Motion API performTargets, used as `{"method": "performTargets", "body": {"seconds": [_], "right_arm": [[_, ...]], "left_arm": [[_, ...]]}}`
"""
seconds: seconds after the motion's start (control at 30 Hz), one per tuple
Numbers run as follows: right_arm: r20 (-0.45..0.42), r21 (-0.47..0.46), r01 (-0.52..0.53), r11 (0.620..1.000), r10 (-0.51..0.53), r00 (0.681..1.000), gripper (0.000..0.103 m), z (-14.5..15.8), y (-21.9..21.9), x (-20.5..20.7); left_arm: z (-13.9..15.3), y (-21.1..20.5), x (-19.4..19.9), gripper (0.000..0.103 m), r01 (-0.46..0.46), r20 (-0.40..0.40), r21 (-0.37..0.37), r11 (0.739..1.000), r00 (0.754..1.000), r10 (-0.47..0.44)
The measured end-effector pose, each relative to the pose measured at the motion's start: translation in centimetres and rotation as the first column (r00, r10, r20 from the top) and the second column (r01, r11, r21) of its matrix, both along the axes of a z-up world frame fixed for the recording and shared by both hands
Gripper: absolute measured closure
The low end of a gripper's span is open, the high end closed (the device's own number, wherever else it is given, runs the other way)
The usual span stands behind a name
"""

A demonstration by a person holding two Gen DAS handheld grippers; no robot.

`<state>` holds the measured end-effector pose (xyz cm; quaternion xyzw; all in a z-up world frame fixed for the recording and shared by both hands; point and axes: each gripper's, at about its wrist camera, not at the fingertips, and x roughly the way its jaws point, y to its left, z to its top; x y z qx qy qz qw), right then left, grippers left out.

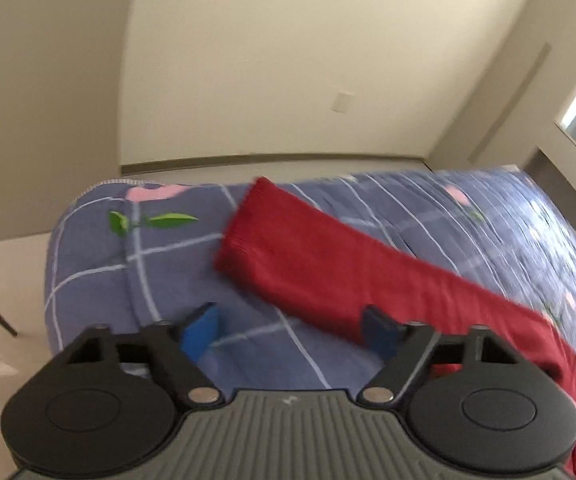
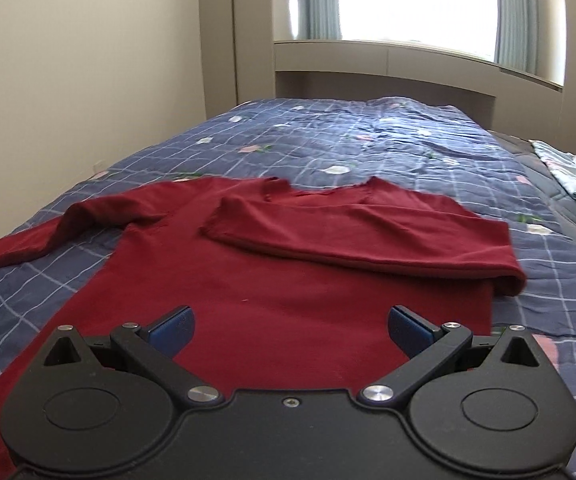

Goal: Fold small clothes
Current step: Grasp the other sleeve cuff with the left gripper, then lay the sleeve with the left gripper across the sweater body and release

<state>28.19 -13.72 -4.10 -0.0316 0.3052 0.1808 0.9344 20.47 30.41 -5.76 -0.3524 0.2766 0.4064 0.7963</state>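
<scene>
red sweater (image 2: 272,280) lies flat on the blue checked bedspread (image 2: 407,136), right sleeve already folded across the chest. left sleeve (image 1: 311,264) stretches out leftward, its long axis running away from the left gripper (image 1: 291,332), the nearer one: jaws parted, nothing held. right gripper (image 2: 289,328) likewise released, over the hem.

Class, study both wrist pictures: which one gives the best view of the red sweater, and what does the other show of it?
The right wrist view: the red sweater lies spread on the bed, body, neckline and both sleeves visible, one sleeve folded across the chest. The left wrist view shows only one outstretched sleeve, partly blurred, running off frame.
</scene>
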Motion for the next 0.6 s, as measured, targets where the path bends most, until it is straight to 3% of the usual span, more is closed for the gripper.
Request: {"method": "performTargets", "body": {"seconds": [0.03,0.1,0.2,0.3,0.4,0.5,0.6], "right_arm": [[-0.004,-0.001,-0.005,1.000,0.005,1.000,0.001,-0.2,0.2,0.2],[-0.014,0.002,-0.011,1.000,0.011,1.000,0.001,-0.4,0.6,0.3],[-0.025,0.007,-0.018,1.000,0.018,1.000,0.001,-0.8,1.0,0.7],[-0.028,0.012,-0.021,1.000,0.022,0.999,0.001,-1.1,1.1,1.0],[-0.024,0.025,-0.024,0.999,0.025,0.999,0.001,-1.2,0.8,1.2],[-0.022,0.039,-0.016,0.999,0.017,1.000,0.001,-1.3,0.1,1.4],[-0.022,0.052,0.005,0.999,-0.004,1.000,0.001,-1.5,-0.9,1.6]], "left_arm": [[0.0,0.5,-0.2,0.038,-0.019,0.011,-0.005,1.000,1.000,0.019],[-0.1,1.1,-0.3,0.069,-0.051,0.027,-0.010,0.999,0.998,0.051],[-0.7,2.3,-0.7,0.094,-0.090,0.067,-0.030,0.995,0.993,0.092],[-0.2,2.9,-0.8,0.099,-0.098,0.117,-0.015,0.995,0.988,0.099],[1.9,3.3,1.2,0.100,-0.048,0.162,0.062,0.997,0.986,0.037],[5.6,3.0,4.1,0.100,0.034,0.234,0.165,0.986,0.970,-0.073],[9.9,1.0,7.9,0.100,0.146,0.275,0.294,0.945,0.933,-0.230]]}}
